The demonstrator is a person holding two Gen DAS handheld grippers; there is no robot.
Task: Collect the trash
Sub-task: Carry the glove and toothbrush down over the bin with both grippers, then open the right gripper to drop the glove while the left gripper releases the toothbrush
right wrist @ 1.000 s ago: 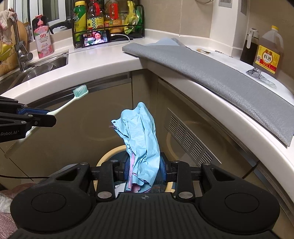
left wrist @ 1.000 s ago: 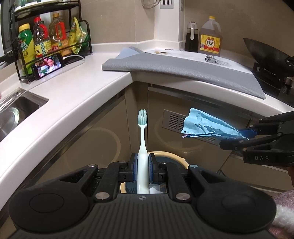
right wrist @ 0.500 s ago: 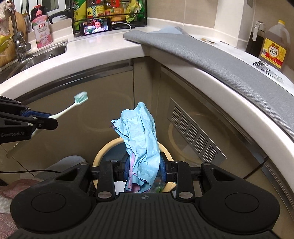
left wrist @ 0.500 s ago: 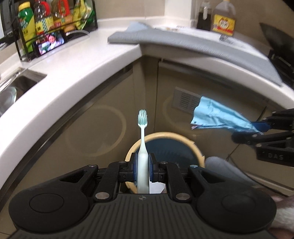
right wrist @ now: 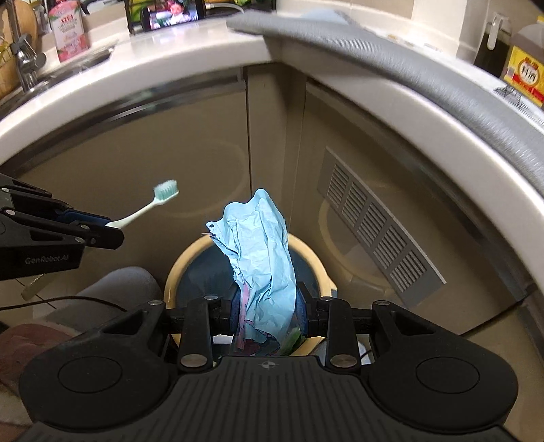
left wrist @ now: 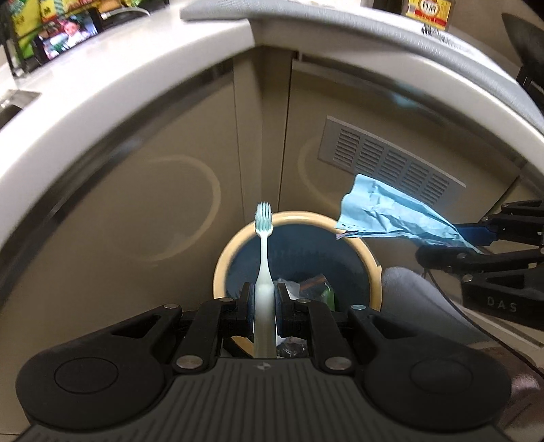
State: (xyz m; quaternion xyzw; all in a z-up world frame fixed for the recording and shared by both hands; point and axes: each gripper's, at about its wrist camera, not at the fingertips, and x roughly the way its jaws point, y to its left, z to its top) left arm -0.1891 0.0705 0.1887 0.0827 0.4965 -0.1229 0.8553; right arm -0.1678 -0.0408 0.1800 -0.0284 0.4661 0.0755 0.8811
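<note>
**Both grippers loaded, now low over the bin**

Left gripper (left wrist: pixel 264 302) of mine is clamped on the handle of one toothbrush (left wrist: pixel 263 251), bristles pointing away from me; my right gripper (right wrist: pixel 268 307) is clenched on one crumpled blue wrapper (right wrist: pixel 258 258) that stands up between its fingers.

Against a second ago, both cameras have dropped and tipped down. Then the countertop (left wrist: pixel 112 88) filled much of each view and the bin showed only as a sliver of rim behind my fingers. Now the round mouth of the trash bin (left wrist: pixel 369 258) is almost wholly open to the left camera, directly under the toothbrush, with the wrapper's free end hanging over its right rim. In the right camera the wrapper covers the middle of the bin, and the toothbrush is up to the left of the rim, apart from it.

Count: two grippers, one toothbrush, one wrapper, one bin. Some scraps already lie in the bin, a green bit (left wrist: pixel 326 292) among them; I cannot count them.

Around: cabinet doors behind the bin, one vent grille (right wrist: pixel 380 234), one grey mat (right wrist: pixel 425 68) draped along the counter edge, one phone (right wrist: pixel 173 12) with a lit screen, one pink soap bottle (right wrist: pixel 69 32) by the sink, one yellow-labelled bottle (right wrist: pixel 525 73). A grey slipper (left wrist: pixel 418 299) sits just beside the bin.
</note>
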